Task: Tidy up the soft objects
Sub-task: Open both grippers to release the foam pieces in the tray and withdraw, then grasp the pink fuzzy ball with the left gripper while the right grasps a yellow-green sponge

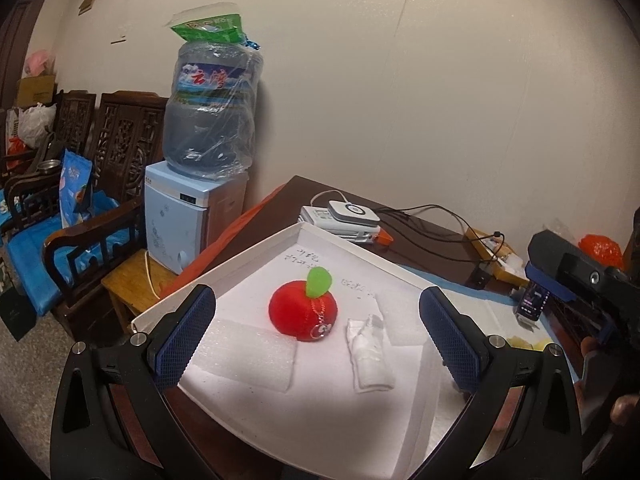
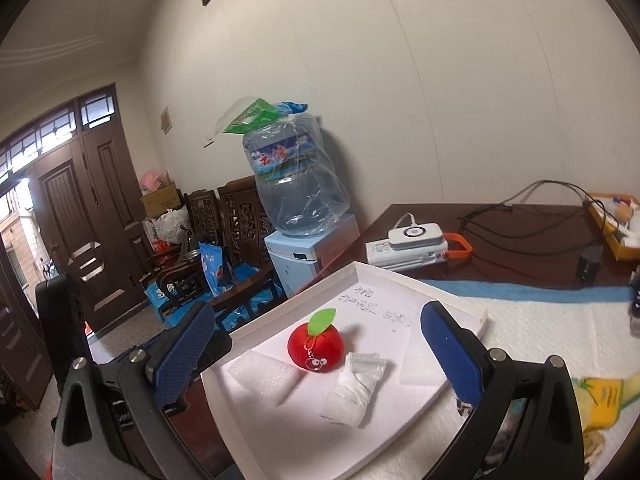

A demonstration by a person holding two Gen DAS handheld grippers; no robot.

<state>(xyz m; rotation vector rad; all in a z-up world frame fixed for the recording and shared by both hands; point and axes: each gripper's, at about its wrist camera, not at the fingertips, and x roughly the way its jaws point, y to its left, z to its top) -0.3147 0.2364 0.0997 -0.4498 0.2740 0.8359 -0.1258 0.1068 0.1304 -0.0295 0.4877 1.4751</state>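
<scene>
Tray (image 1: pixel 240 258) holds three soft items. Plush apple (image 1: pixel 303 314) sits near the tray's middle. A white wrapped bundle (image 1: pixel 370 354) lies just beside the apple, on the side nearer the right gripper. A flat foam pad (image 1: pixel 256 354) lies at the apple's other side, toward the tray's near edge.

Left gripper (image 1: pixel 316 344): jaws spread wide, nothing between them, poised over the tray's near edge. Right gripper (image 2: pixel 316 354): likewise released and empty, facing the apple.

Judgement: partly done, three items already placed.

Remaining: a yellow item (image 2: pixel 604 396) lies off the tray on the white mat (image 2: pixel 560 332), beyond the tray's right side; it is likely next.

Unclear: the yellow item is cut off by the gripper frame, its nature uncertain. Handwriting on the tray floor is illegible. Whether other items await cannot be told.
</scene>
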